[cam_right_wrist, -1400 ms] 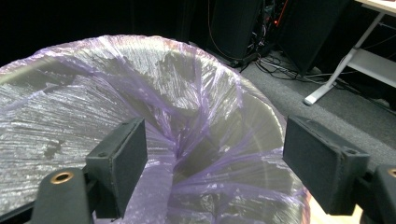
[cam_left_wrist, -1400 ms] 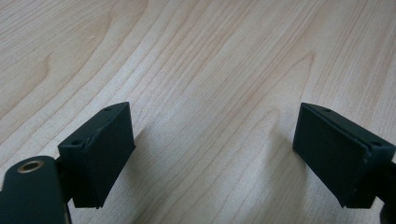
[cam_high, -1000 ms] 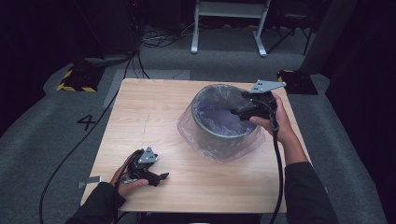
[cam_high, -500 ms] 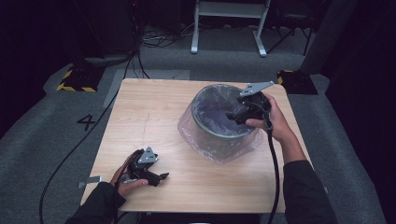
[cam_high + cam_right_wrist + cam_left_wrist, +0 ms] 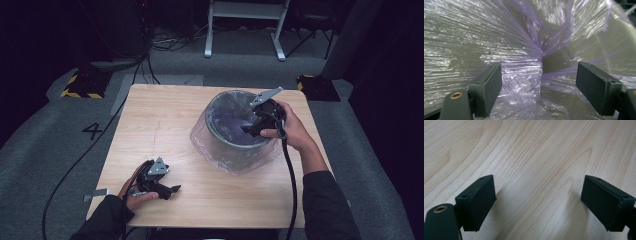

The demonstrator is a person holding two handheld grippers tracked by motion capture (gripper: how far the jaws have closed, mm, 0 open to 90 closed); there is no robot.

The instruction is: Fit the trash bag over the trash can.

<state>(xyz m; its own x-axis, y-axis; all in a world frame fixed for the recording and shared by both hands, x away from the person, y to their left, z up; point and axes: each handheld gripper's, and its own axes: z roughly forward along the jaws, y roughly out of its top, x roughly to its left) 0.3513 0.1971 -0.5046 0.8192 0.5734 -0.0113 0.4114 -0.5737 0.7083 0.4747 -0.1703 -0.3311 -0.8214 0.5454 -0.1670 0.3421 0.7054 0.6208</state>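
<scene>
My bin (image 5: 235,132) stands on the right half of the table (image 5: 165,120), a grey round tub lined with a thin clear bag (image 5: 212,145) that spills over its rim and bunches on the wood around its base. The rest of the table is bare pale wood. Past the far edge, on the grey floor, I see a white metal frame (image 5: 245,25), loose cables (image 5: 170,42), and two yellow-and-black striped blocks, one far left (image 5: 80,85) and one far right (image 5: 312,86). A black cable (image 5: 75,165) runs along the floor on the left, past a painted figure four (image 5: 93,131).

My right gripper (image 5: 250,129) reaches over the bin's right rim and dips into it, its grey plate tilted up toward the far side. My right hand (image 5: 292,131) wraps the grip from the right, wrist angled inward, and its cable (image 5: 291,185) trails back along my dark sleeve. In the right gripper view (image 5: 539,82) the jaws stand wide apart with crinkled bag (image 5: 524,50) ahead of them; the film gathers into a fold between them, but the pads clamp nothing.

My left gripper (image 5: 170,190) lies low at the near left corner, well apart from the bin, pointing right along the table. My left hand (image 5: 132,192) rests by it on the wood. In the left gripper view (image 5: 537,200) its jaws gape wide over bare grain (image 5: 536,157), holding nothing.
</scene>
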